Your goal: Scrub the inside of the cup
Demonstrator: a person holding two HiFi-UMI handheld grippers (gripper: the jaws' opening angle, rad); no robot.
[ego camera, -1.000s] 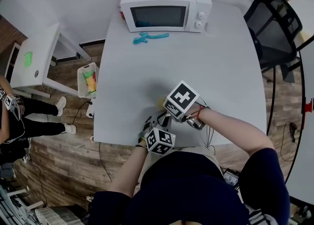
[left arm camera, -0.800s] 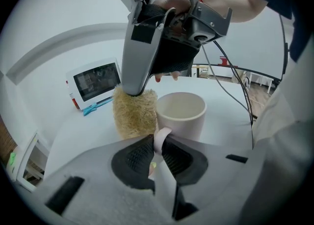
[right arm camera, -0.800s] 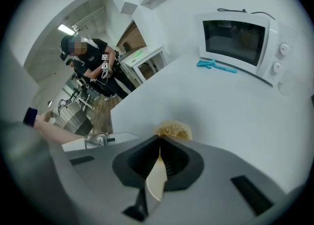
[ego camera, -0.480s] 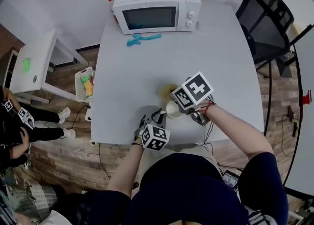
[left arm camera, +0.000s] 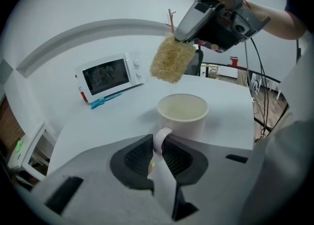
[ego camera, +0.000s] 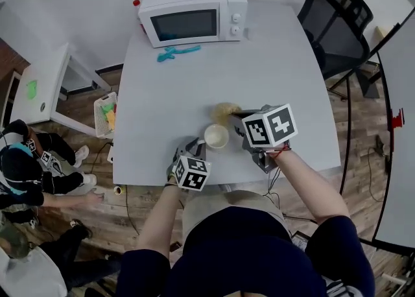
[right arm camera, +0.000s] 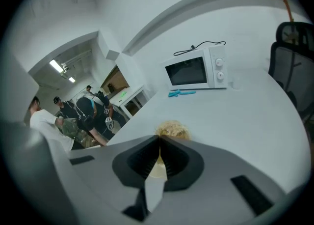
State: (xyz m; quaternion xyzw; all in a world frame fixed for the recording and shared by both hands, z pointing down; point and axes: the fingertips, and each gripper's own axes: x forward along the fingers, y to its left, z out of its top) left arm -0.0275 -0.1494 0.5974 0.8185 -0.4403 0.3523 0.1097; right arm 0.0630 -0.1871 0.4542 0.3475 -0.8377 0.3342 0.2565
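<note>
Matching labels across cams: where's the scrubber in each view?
Head view: scrubber at mid-table, just beyond the cup.
Left gripper view: scrubber at upper centre, hanging from the right gripper.
Right gripper view: scrubber at lower centre, poking out past the shut jaws.
Shared landmark: microwave.

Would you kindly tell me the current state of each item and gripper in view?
cup: upright, looks empty inside.
scrubber: hanging in the air, outside the cup.
left gripper: shut on the cup, at its handle.
right gripper: shut on the scrubber.
microwave: door closed.
</note>
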